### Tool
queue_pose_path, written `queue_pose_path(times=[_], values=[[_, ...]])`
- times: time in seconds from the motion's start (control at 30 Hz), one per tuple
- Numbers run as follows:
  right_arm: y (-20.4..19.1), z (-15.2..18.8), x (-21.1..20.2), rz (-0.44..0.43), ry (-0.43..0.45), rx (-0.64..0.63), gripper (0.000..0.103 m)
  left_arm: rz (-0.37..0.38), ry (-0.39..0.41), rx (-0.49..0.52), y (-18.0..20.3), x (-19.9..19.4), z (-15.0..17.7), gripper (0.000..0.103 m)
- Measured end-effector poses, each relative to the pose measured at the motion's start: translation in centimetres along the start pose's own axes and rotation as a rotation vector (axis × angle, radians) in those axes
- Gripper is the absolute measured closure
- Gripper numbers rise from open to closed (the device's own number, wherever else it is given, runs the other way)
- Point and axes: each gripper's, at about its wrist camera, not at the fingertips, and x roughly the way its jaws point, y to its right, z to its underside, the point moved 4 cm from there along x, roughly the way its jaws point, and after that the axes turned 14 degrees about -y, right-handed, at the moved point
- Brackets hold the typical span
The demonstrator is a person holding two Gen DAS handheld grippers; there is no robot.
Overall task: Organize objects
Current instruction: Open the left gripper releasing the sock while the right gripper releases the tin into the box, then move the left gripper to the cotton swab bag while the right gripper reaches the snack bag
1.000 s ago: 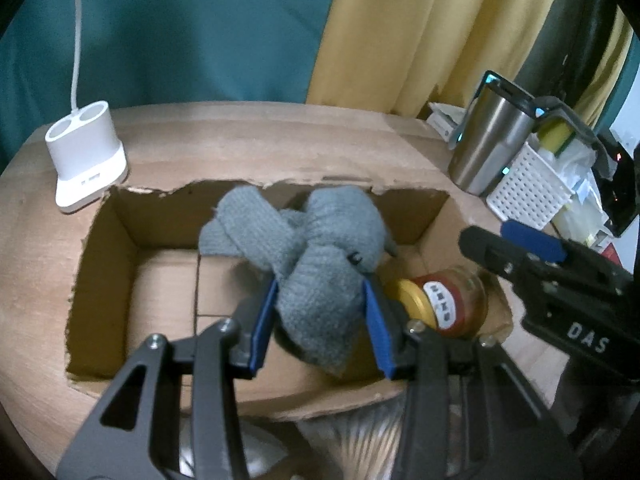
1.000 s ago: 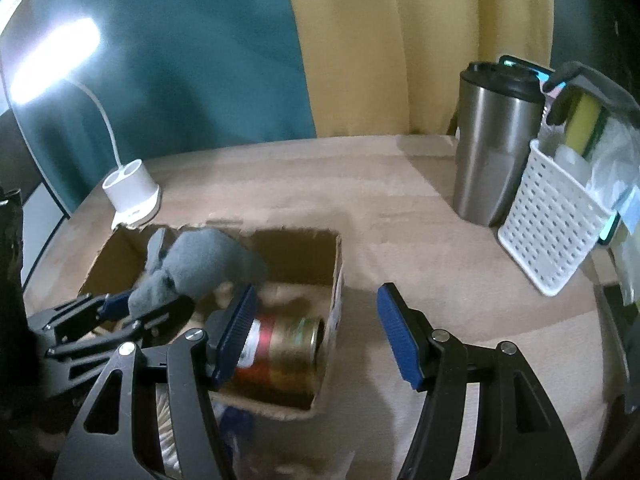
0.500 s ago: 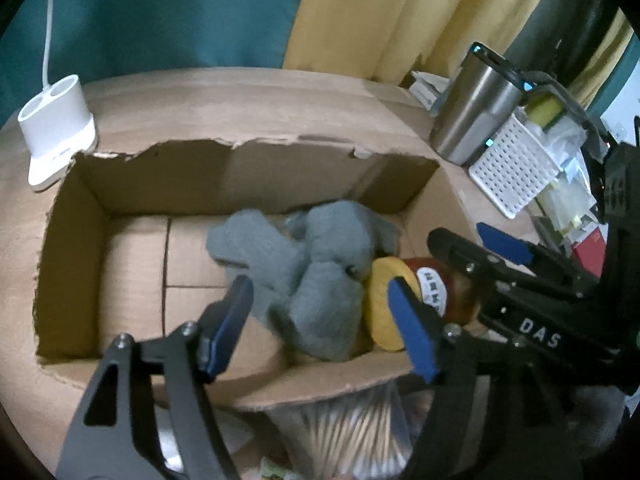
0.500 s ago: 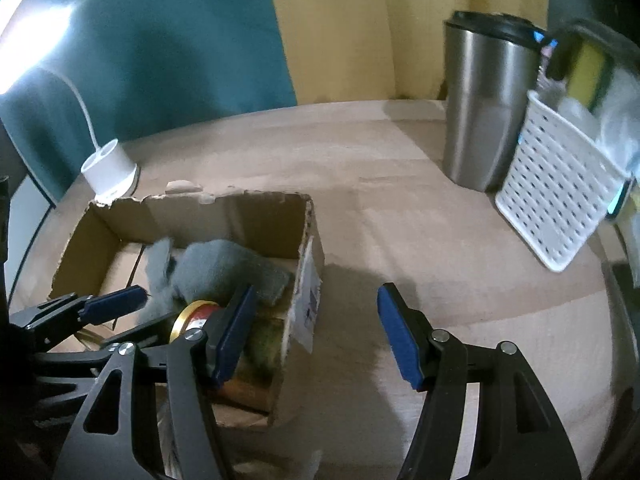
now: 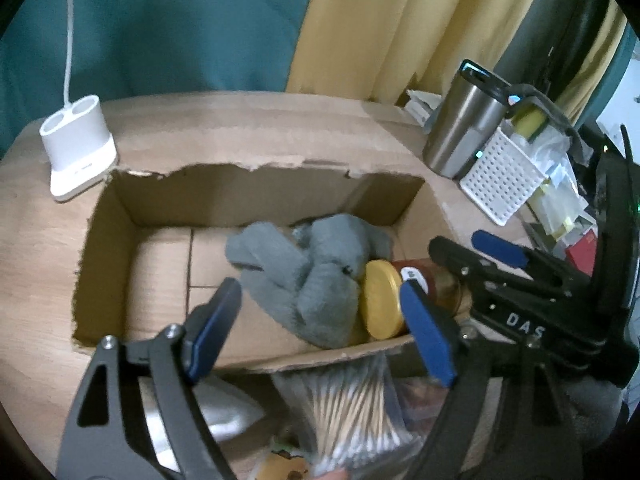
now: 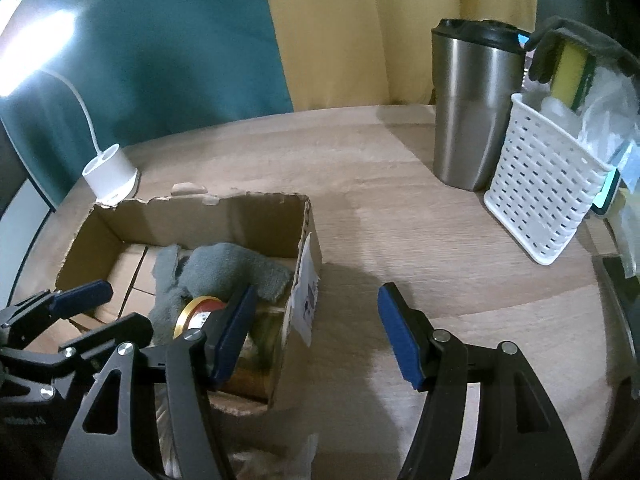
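Grey cloth [image 5: 308,276] lies in the cardboard box [image 5: 260,196] beside the jar [image 5: 380,300]; left hand-held gripper [image 5: 320,320], jaws opening and empty, should lift straight clear, right hand-held gripper [image 6: 316,336] apart, idle.

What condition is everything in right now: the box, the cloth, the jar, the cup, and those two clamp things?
Cardboard box: open-topped, torn rim.
Grey cloth: crumpled inside the box, loose.
Jar: on its side in the box, yellow lid on.
Steel tumbler: upright, lidded.
White basket: upright, stuffed.
Left tool: jaws opening, nothing held.
Right tool: open, empty.
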Motion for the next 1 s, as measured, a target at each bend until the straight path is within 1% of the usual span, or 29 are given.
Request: queue_pose_path(times=[0.4, 0.43, 0.5, 0.53, 0.57, 1.0], values=[[-0.4, 1.0, -2.6, 0.005, 0.041, 0.006, 0.036, -0.009, 0.052, -0.009, -0.6, -2.4, 1.5, 0.021], [-0.5, 1.2, -2.7, 0.003, 0.042, 0.005, 0.035, -0.009, 0.057, -0.007, -0.6, -2.7, 1.7, 0.021], [-0.6, 1.4, -3.0, 0.001, 0.046, 0.004, 0.03, -0.01, 0.062, -0.005, -0.6, -3.0, 2.0, 0.021], [-0.6, 1.5, -3.1, -0.003, 0.05, 0.006, 0.025, -0.01, 0.065, -0.004, -0.6, -3.1, 2.1, 0.021], [-0.7, 1.7, -3.3, -0.006, 0.053, 0.006, 0.024, -0.01, 0.068, -0.004, -0.6, -3.3, 2.3, 0.021], [-1.6, 3.6, -4.3, -0.011, 0.064, -0.008, 0.024, -0.025, 0.082, -0.006, -0.6, -4.4, 4.1, 0.021]])
